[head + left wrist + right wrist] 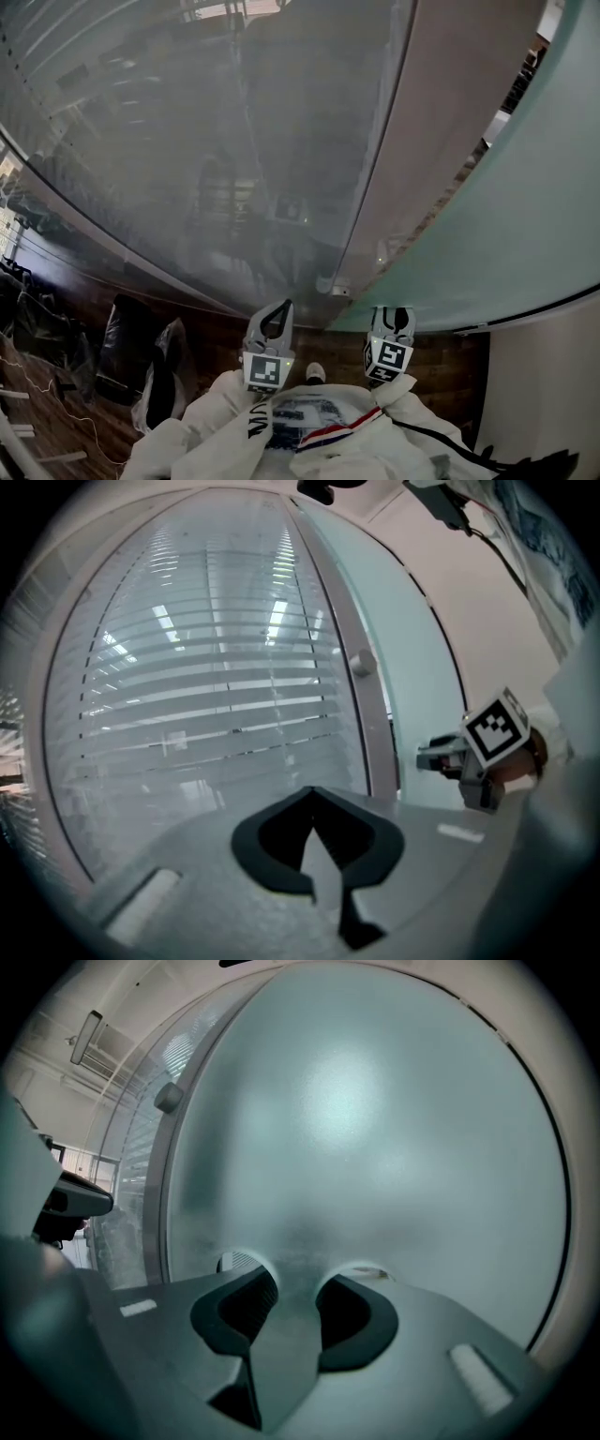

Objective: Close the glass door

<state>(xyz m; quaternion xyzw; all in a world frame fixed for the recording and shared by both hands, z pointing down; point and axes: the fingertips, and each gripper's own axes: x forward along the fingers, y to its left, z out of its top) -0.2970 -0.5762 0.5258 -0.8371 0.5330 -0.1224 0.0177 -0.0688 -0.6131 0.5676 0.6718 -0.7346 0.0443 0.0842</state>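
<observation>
The frosted glass door [511,220] fills the right of the head view, beside a grey metal post [441,122]. My right gripper [395,319] points at the door's lower edge. In the right gripper view its jaws [298,1274] stand apart, with only the frosted pane [375,1129] showing through the gap; whether they touch it I cannot tell. My left gripper [277,321] faces the clear glass wall with blinds [187,141]. Its tips [314,791] meet, with nothing between them. The left gripper view also shows the right gripper [433,757] close to the door [408,649].
A round knob [361,663] sits on the post between the two panes, also visible as the knob [169,1099]. Dark bags [131,347] lie on the wood floor at the left. A white wall [544,375] stands at the lower right. White sleeves [216,427] are below the grippers.
</observation>
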